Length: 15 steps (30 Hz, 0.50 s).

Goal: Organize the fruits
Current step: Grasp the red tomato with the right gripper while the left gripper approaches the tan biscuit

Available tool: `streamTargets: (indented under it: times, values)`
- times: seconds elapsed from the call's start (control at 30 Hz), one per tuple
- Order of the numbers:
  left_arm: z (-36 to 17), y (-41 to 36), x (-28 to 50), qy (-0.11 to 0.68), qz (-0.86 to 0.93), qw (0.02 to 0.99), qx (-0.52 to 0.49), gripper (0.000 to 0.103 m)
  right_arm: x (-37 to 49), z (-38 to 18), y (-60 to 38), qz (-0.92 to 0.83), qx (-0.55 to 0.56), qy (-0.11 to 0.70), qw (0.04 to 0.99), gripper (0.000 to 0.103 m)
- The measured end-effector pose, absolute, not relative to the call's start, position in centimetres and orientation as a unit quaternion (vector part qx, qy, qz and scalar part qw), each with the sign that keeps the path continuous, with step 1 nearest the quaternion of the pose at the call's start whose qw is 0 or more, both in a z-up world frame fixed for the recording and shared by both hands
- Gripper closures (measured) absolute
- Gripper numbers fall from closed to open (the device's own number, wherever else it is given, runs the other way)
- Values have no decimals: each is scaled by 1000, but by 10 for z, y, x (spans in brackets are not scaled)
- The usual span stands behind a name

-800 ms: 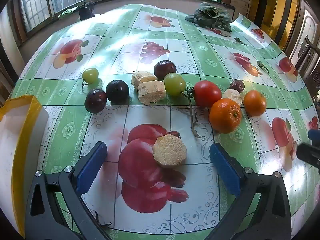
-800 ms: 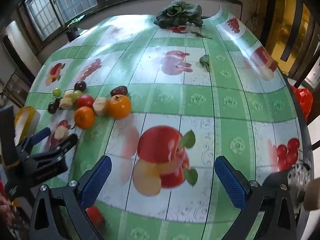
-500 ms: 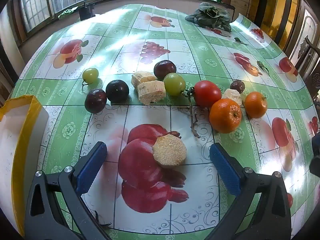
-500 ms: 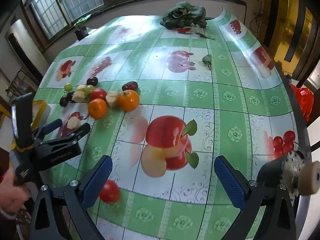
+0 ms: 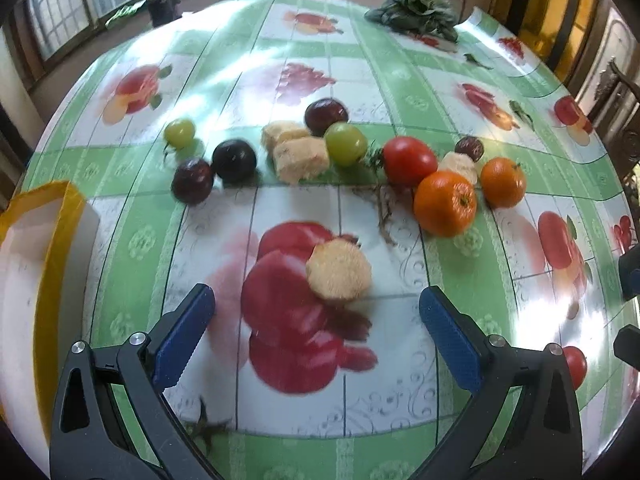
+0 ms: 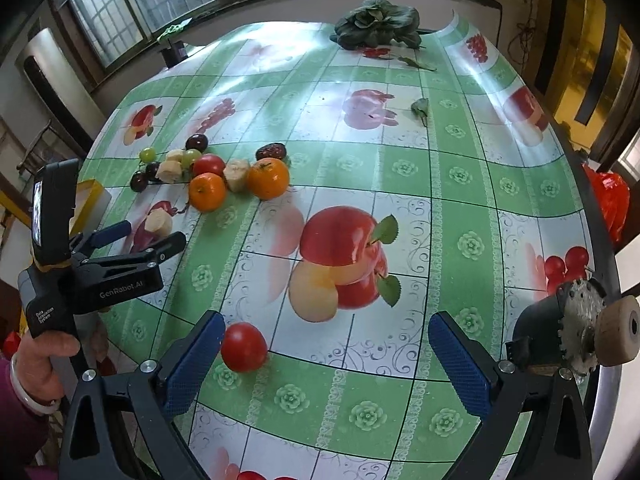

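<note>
Between the spread blue pads of the left gripper (image 5: 316, 328): nothing pinched, only a pale round fruit slice (image 5: 338, 271) just ahead on the tablecloth (image 5: 448, 92). Farther ahead: two oranges (image 5: 445, 203), a red tomato (image 5: 409, 160), green grapes (image 5: 345, 143), dark plums (image 5: 234, 160), pale banana chunks (image 5: 300, 155). Off to its left: a yellow-rimmed white bin (image 5: 48, 260). Right gripper (image 6: 326, 356) likewise spread wide and empty, with a small red tomato (image 6: 243, 347) just beside its left pad, whether touching cannot be told.
</note>
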<state>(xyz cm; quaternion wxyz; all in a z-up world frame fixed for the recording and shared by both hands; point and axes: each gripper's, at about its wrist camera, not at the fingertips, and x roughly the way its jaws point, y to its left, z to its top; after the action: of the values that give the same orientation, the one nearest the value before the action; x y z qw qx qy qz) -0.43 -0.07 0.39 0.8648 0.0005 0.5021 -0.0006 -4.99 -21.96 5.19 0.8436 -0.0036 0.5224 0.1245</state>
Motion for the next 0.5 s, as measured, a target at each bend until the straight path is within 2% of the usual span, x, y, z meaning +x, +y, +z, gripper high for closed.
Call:
streamTargets:
  times: [0.37,0.5]
  values:
    - [31,9,-28,506,6,862,-28,0,-62,56,-209,158,-5,522,838,3]
    - [39,12,-37,509,1,860,-32,0,-67,55,-205,178,-6,528,830,7]
